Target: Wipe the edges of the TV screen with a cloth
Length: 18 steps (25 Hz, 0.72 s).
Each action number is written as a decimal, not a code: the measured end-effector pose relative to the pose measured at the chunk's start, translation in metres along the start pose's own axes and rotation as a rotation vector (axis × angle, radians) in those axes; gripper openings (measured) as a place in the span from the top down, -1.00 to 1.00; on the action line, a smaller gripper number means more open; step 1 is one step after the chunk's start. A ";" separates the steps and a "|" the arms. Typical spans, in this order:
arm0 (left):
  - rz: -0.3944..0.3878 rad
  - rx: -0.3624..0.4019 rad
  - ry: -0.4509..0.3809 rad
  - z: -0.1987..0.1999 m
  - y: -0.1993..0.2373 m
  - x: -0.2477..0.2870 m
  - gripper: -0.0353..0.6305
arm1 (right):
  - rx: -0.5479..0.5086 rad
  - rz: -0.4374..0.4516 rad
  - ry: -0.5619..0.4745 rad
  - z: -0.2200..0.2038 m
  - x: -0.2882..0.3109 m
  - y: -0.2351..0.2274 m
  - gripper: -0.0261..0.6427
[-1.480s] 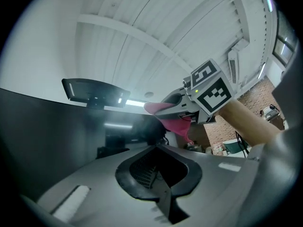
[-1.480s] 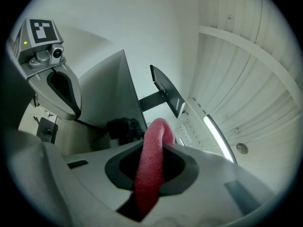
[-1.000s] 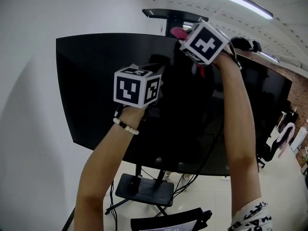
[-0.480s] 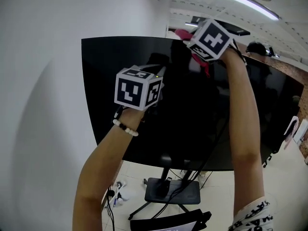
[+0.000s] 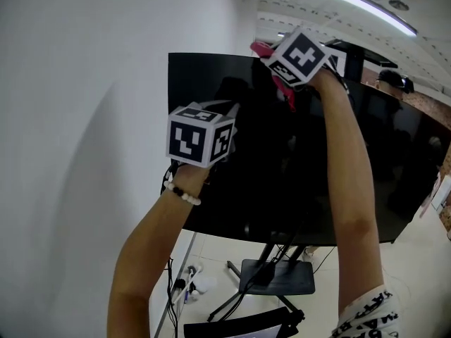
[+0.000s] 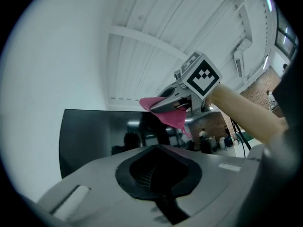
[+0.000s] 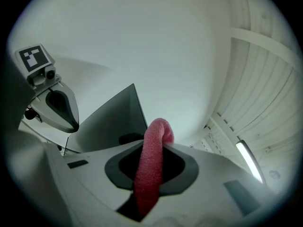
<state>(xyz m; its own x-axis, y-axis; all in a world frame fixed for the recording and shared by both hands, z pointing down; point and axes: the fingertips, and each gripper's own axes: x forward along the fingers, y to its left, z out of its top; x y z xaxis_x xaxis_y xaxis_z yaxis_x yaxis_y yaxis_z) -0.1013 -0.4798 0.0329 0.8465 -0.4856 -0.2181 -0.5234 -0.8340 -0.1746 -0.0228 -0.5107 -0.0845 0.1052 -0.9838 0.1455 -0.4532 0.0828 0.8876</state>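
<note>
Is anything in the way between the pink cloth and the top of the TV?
Nothing visible. The right gripper holds the cloth right at the TV's top edge; the left gripper is lower, aside.

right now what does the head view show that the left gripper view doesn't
Head view only: the TV stand, cables beside it, and a bracelet on the left wrist. Left gripper view only: a straight look at the left gripper and its own jaws, shut with nothing between them. Both: the TV, and the right gripper holding the cloth up at the TV's top edge.
</note>
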 end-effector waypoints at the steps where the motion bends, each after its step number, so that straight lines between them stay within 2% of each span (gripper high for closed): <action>1: 0.004 -0.004 -0.002 -0.002 0.008 -0.006 0.89 | 0.004 -0.001 -0.010 0.011 0.006 0.005 0.72; 10: 0.107 -0.069 0.020 -0.032 0.077 -0.049 0.89 | 0.022 0.013 -0.114 0.103 0.056 0.044 0.72; 18: 0.209 -0.065 0.038 -0.046 0.123 -0.100 0.89 | 0.044 0.066 -0.188 0.177 0.091 0.074 0.72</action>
<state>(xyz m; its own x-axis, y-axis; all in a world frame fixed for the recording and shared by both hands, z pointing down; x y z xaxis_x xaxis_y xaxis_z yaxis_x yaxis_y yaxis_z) -0.2462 -0.5459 0.0772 0.7242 -0.6578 -0.2069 -0.6813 -0.7290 -0.0667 -0.2031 -0.6224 -0.0824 -0.0916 -0.9892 0.1148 -0.4925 0.1452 0.8581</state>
